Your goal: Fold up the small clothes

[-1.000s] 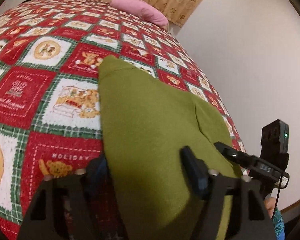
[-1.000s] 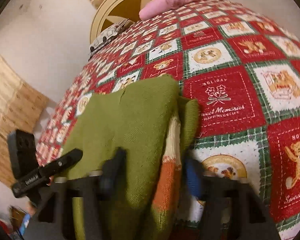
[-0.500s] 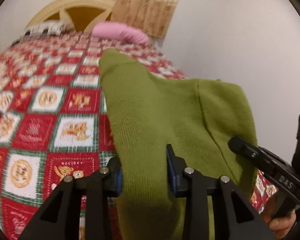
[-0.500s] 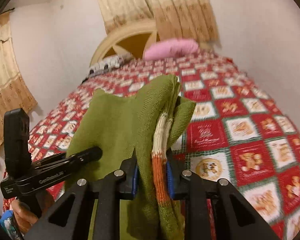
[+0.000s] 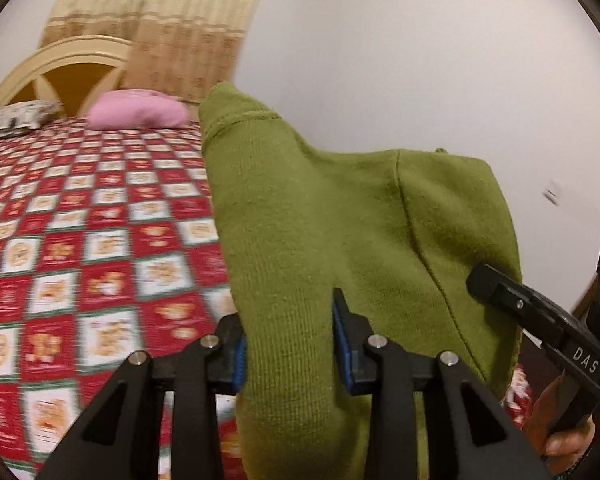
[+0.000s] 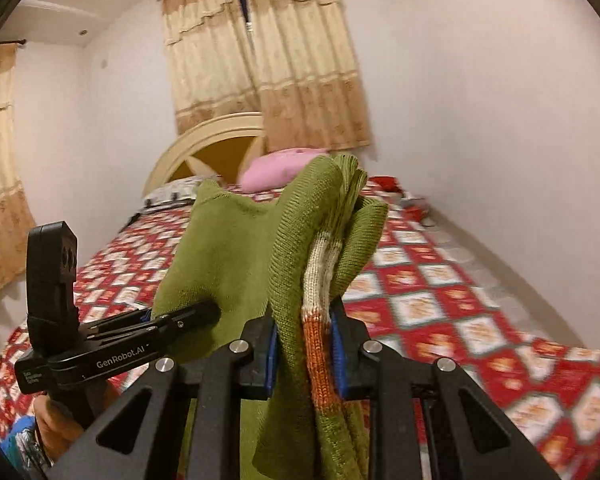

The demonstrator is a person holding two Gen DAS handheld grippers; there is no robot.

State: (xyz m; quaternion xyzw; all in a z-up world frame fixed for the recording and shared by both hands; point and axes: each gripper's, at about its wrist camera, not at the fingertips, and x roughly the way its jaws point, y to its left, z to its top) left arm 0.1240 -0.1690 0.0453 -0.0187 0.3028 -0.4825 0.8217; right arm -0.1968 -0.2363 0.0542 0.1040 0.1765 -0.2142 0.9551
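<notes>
An olive green knit sweater (image 5: 320,216) with a cream and orange striped band (image 6: 320,304) hangs in the air between both grippers, lifted off the bed. My left gripper (image 5: 288,344) is shut on one edge of the sweater. My right gripper (image 6: 304,344) is shut on the other edge, where several folded layers (image 6: 340,216) bunch up. In the left wrist view the right gripper (image 5: 540,320) shows at the right. In the right wrist view the left gripper (image 6: 172,320) shows at the left, clamped on the sweater.
The bed carries a red, green and white teddy-bear quilt (image 5: 80,240) (image 6: 480,300). A pink pillow (image 5: 138,113) and a patterned pillow (image 5: 14,116) lie by the cream headboard (image 6: 204,140). White walls and beige curtains (image 6: 268,60) stand behind.
Both grippers closed on the sweater and raised it from lying flat on the quilt to hanging in the air. The views tilted up toward the walls and curtains.
</notes>
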